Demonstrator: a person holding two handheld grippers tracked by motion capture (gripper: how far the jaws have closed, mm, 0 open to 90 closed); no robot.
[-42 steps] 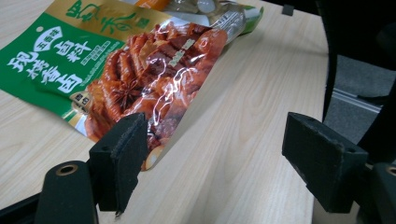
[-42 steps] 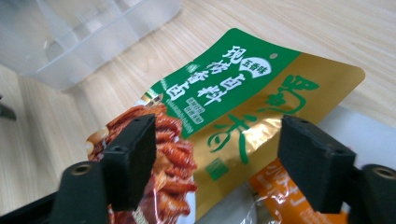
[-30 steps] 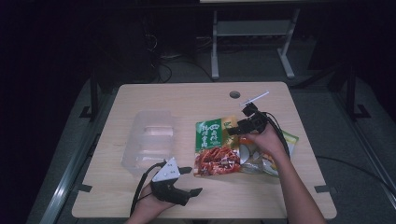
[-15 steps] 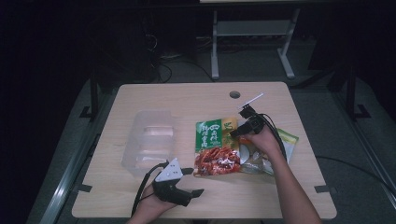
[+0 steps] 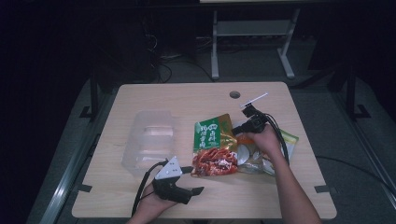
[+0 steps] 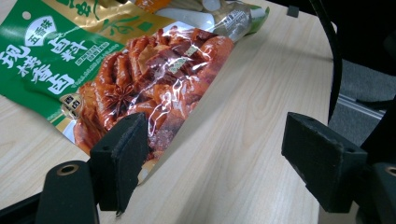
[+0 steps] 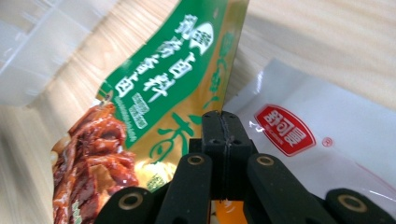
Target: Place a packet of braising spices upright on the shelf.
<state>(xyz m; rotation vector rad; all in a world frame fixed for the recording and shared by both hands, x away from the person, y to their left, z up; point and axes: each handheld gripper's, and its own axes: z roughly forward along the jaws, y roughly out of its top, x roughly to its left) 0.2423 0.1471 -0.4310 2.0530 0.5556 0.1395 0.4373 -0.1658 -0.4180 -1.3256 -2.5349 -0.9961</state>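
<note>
left gripper [image 5: 194,179]: black body, grey three-cornered plate on top, black cable trailing from it.
left pads [image 6: 120,161]: black blocks of matte foam on black arms; a round rivet hole in the left arm.
right gripper [image 5: 236,129]: black body, white strip sticking out at its far end, black cable looping back along the forearm.
right pads [image 7: 223,140]: black, small screw holes in them; linkage arms with ringed rivets.
forearms: bare, no sleeves.
</note>
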